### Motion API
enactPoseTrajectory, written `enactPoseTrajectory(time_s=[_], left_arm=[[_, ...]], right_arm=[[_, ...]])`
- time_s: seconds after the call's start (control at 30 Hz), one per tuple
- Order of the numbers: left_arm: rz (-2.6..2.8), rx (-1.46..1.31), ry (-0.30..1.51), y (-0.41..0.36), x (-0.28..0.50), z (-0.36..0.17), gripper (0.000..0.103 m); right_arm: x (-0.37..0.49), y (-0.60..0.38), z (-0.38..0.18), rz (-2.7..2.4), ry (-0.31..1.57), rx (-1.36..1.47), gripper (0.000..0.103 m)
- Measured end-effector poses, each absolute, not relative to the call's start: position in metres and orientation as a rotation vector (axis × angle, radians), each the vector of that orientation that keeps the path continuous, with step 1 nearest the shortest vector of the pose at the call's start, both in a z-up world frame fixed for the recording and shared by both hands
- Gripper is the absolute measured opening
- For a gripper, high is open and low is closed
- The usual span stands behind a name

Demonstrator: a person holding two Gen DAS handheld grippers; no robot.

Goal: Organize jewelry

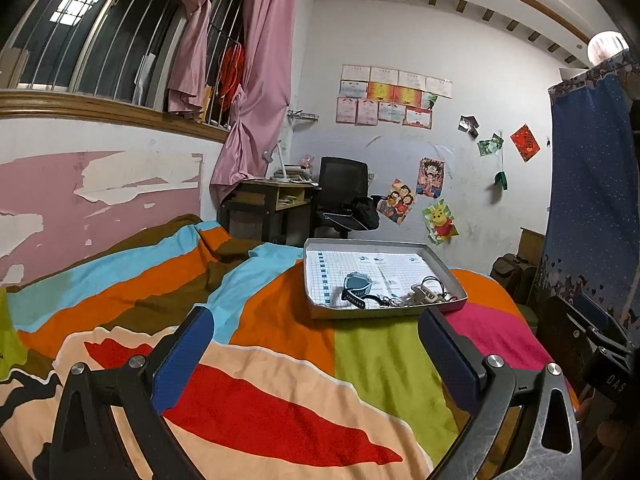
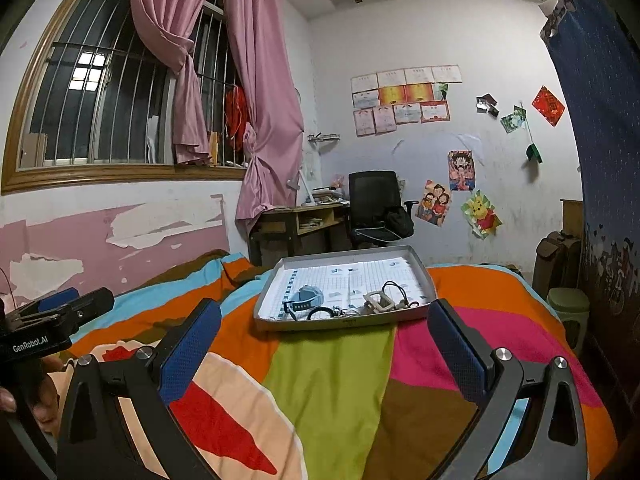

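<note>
Both grippers hover low over the bed (image 1: 280,360), short of the tray. Left gripper (image 1: 316,356): fingers spread wide, nothing between them. Right gripper (image 2: 326,354): same.

Grey tray (image 2: 422,264) sits ahead on the bedspread. Jewelry is bunched along its near edge: blue watch (image 2: 306,296), dark loop (image 2: 320,312), pale clip (image 2: 380,300), thin chains tangled between.

Stage ambiguous: fits gathered-and-done or awaiting sorting. Any pick needs a narrow pinch; the chains look snag-prone.
</note>
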State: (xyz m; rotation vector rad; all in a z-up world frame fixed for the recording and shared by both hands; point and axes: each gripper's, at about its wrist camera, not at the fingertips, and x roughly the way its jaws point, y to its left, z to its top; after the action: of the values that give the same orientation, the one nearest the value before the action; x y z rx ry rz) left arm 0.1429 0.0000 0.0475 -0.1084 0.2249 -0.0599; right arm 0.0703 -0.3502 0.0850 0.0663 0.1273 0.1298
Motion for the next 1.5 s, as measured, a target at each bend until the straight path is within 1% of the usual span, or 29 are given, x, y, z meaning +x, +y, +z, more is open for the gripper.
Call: enactPoseTrajectory(time_s=[1.5], left_arm=[[-0.06,-0.106,0.231,-0.0006,0.1425,0.048,0.103]], right_arm=[[0.076,-0.345,0.0759,0.14,0.151,0.069,0.102]])
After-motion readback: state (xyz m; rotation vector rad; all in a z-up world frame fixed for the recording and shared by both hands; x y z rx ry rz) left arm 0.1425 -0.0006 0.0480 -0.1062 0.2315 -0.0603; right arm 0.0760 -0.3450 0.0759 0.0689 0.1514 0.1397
